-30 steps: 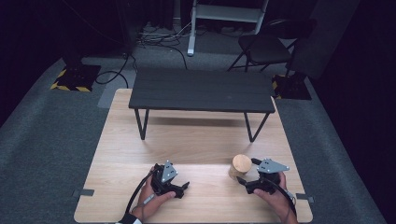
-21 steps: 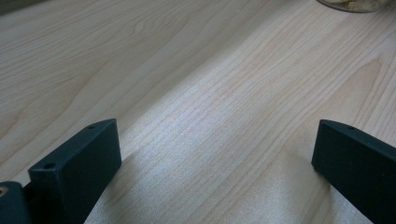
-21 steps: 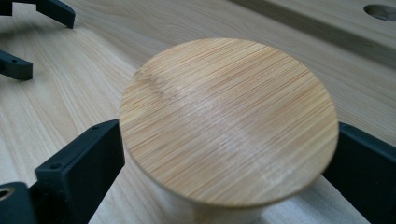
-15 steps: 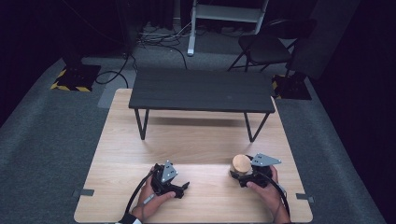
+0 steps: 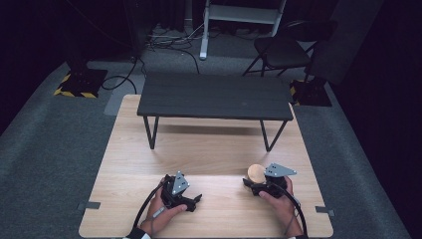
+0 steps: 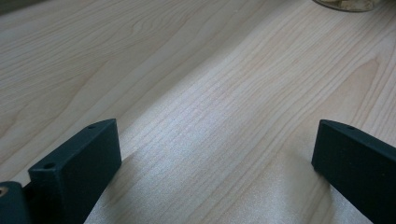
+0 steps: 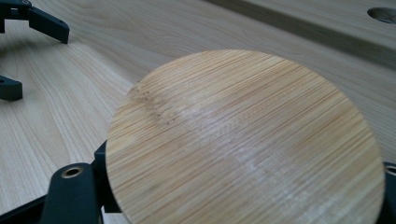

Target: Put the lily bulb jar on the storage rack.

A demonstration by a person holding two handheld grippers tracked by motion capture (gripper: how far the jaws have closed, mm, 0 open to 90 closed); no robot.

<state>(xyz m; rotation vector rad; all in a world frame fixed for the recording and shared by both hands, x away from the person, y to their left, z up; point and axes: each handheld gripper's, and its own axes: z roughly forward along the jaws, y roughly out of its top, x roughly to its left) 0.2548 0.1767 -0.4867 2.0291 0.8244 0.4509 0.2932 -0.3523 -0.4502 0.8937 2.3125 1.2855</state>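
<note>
At the near edge of a pale wooden table (image 5: 214, 149), a person's left hand (image 5: 161, 211) rests the left gripper (image 6: 212, 154) on the boards, its jaws spread wide around bare wood. To the right, well apart, the right gripper (image 5: 251, 183) is clamped on a round bamboo lid (image 7: 243, 140). Farther back, a low black bench (image 5: 214, 95) stands across the table; beyond it, a dark chair (image 5: 281, 50) on grey carpet.

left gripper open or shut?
Open. In its own view the two black jaws of the left gripper stand wide apart, with bare table between them and nothing held.
</note>
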